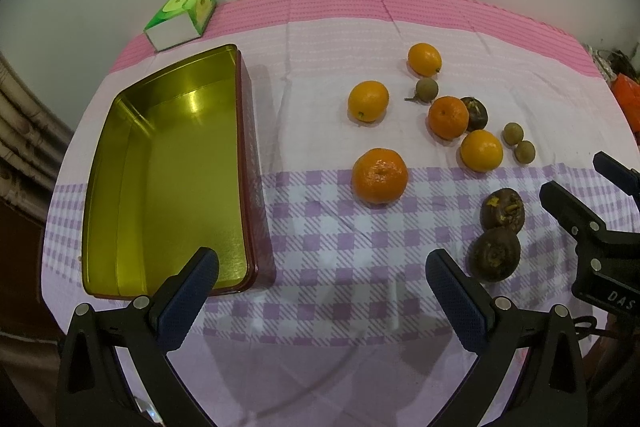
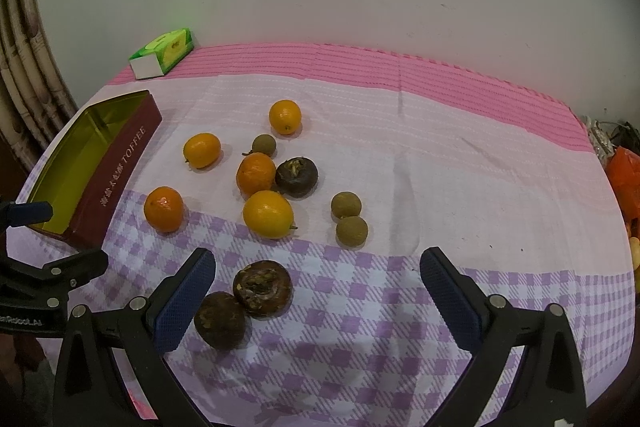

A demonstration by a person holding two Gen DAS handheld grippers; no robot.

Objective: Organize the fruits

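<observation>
a cloth-covered table (image 1: 336, 27) bears a tin (image 1: 168, 179), loose fruits (image 1: 379, 175) and a green box (image 1: 182, 17).

The tin (image 1: 168, 179) sits ahead-left of the left claw (image 1: 320, 275), the fruits (image 1: 448, 117) ahead-right. Two dark fruits (image 2: 240, 301) lie touching beside the right claw (image 2: 318, 275)'s left finger. A small box (image 1: 182, 17) stands beyond the tin, perhaps against the wall.
</observation>
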